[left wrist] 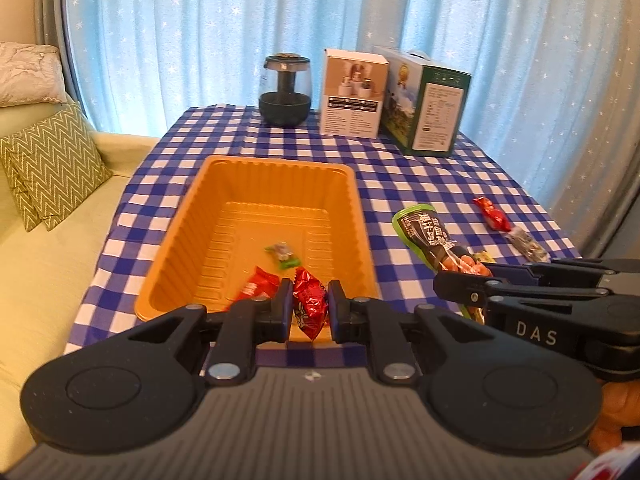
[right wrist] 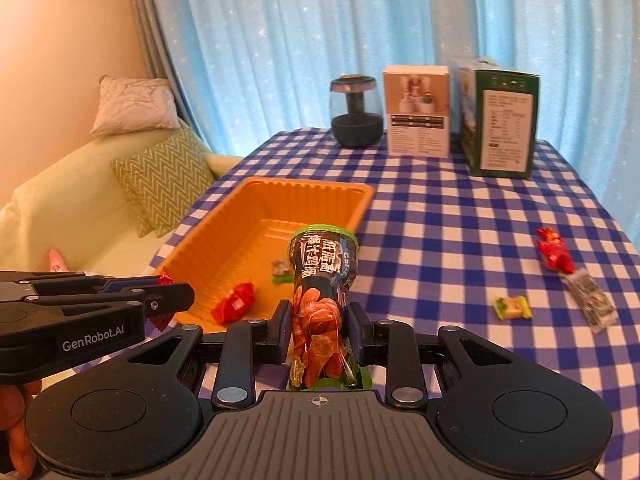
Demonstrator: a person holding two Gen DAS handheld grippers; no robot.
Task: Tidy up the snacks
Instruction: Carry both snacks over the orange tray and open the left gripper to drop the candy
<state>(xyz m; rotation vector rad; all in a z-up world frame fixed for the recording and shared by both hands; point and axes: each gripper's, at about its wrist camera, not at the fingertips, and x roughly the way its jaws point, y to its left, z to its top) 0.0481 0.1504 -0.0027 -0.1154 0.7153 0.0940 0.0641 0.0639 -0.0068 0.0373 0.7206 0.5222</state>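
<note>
My left gripper [left wrist: 309,306] is shut on a red snack packet [left wrist: 309,303] and holds it above the near rim of the orange tray [left wrist: 224,196]. In the tray lie a red packet [left wrist: 256,286] and a small green candy [left wrist: 283,255]. My right gripper [right wrist: 318,322] is shut on a long dark snack bag with orange food printed on it [right wrist: 320,292], just right of the tray [right wrist: 280,192]. In the left wrist view the right gripper [left wrist: 464,290] shows with the bag [left wrist: 432,236]. In the right wrist view the left gripper [right wrist: 168,296] shows at the tray's near corner.
On the blue checked tablecloth [right wrist: 440,220] lie a red candy [right wrist: 554,256], a grey-white packet [right wrist: 592,300] and a yellow-green candy [right wrist: 512,307]. At the back stand a dark glass jar [right wrist: 356,116], a white box [right wrist: 416,110] and a green box [right wrist: 500,120]. A sofa with cushions [left wrist: 52,164] is at left.
</note>
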